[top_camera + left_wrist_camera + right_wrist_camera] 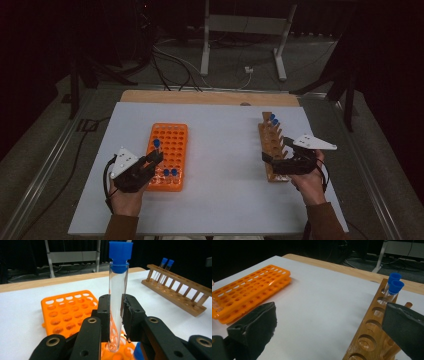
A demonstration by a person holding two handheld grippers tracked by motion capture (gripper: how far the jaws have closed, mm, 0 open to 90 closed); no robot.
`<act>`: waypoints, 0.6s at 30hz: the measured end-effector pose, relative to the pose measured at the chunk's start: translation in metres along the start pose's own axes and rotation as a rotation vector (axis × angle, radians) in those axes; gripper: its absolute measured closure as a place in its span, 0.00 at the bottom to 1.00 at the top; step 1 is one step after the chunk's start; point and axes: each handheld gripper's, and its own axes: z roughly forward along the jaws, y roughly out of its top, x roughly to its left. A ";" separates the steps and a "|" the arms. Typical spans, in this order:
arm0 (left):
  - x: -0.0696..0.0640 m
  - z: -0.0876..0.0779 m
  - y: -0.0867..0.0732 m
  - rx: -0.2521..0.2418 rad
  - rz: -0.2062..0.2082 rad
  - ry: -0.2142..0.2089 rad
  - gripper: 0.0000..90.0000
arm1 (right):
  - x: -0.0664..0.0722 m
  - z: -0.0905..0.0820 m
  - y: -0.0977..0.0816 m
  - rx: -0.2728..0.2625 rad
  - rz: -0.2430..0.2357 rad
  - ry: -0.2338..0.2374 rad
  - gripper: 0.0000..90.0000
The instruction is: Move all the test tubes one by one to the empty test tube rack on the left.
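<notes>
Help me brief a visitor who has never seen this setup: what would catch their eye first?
The bright orange plastic tube rack at the table's left, where the left hand-held gripper clamps a clear glass tube with a blue cap upright over it. At right, a wooden tube rack holding two blue-capped tubes.

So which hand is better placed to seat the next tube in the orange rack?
Left. Its gripper already clamps a blue-capped tube upright above the orange rack; the right gripper stands open at the wooden rack.

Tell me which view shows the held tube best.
The left gripper view: the tube stands upright, clamped in the left gripper, blue cap visible. The high view shows it small over the orange rack.
</notes>
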 end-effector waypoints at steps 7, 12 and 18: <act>0.005 -0.007 -0.018 0.014 -0.012 -0.004 0.87 | -0.001 0.000 -0.002 0.003 0.001 -0.001 0.00; 0.002 -0.008 -0.025 0.022 -0.012 -0.009 0.87 | -0.001 -0.001 -0.003 0.001 0.006 -0.003 0.00; 0.000 -0.006 -0.036 0.072 0.000 -0.030 0.87 | -0.002 -0.001 -0.005 0.004 0.004 -0.001 0.00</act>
